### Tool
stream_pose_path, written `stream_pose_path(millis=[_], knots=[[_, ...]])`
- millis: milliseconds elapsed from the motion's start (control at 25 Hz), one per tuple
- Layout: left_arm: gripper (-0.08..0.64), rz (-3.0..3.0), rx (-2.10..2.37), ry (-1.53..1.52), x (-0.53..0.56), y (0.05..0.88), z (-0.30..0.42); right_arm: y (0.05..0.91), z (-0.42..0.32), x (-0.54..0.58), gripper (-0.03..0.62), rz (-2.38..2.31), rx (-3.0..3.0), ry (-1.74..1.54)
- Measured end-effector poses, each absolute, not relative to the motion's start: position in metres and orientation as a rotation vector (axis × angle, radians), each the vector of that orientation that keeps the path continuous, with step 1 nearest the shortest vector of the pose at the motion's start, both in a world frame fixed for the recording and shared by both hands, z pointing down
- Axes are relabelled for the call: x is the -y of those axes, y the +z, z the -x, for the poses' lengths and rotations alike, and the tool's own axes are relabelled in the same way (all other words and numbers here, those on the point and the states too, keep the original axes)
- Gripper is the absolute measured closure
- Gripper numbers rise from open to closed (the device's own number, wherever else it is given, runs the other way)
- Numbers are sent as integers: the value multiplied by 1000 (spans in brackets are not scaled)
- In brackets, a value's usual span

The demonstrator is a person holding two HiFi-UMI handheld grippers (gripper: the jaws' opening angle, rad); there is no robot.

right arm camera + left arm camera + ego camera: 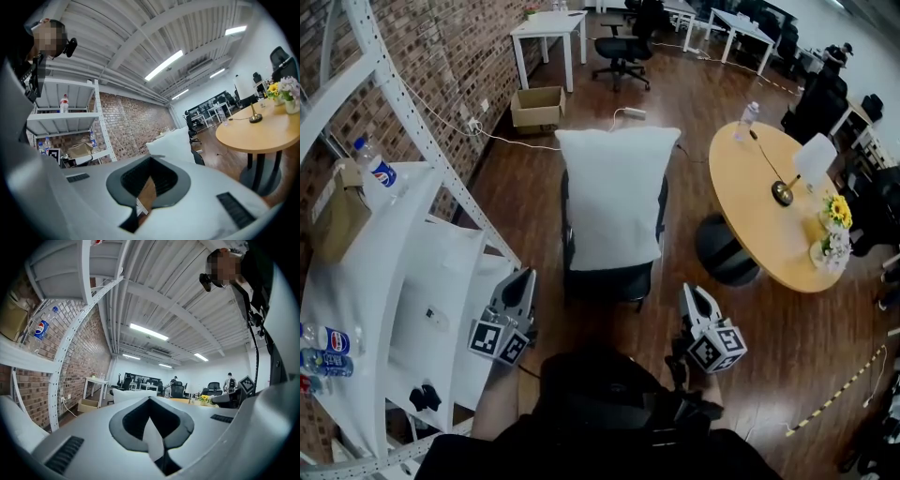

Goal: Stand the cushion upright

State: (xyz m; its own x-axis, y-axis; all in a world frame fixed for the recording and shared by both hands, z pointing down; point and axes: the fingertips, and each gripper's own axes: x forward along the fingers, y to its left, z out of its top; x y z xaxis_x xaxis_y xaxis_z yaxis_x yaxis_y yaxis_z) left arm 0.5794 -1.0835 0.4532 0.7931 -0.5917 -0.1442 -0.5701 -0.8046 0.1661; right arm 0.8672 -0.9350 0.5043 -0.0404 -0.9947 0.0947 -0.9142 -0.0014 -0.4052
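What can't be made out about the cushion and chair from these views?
1. Chair backrest: head view, the cushion covers nearly all of it, so where it leans is unseen.
2. Cushion's lower edge: both gripper views, the left gripper and right gripper themselves block it.
3. Chair base: head view, hidden under the seat.
4. Bottles at the left edge: head view, cut off by the frame.

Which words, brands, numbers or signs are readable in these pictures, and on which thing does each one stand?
No text reads clearly as words or numbers.
Upper bottle: label with a round red, white and blue logo; its lettering is too small to read.
Lower bottles: labels too blurred to read.
Marker cubes: black-and-white square patterns, no letters.
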Motion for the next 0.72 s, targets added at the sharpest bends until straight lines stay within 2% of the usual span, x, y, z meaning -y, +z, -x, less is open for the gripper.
stream_pose_path(millis=[720], knots=[[557,-2904,956,-290,1057,443,-585,472,-871,924,592,2036,-2159,-328]])
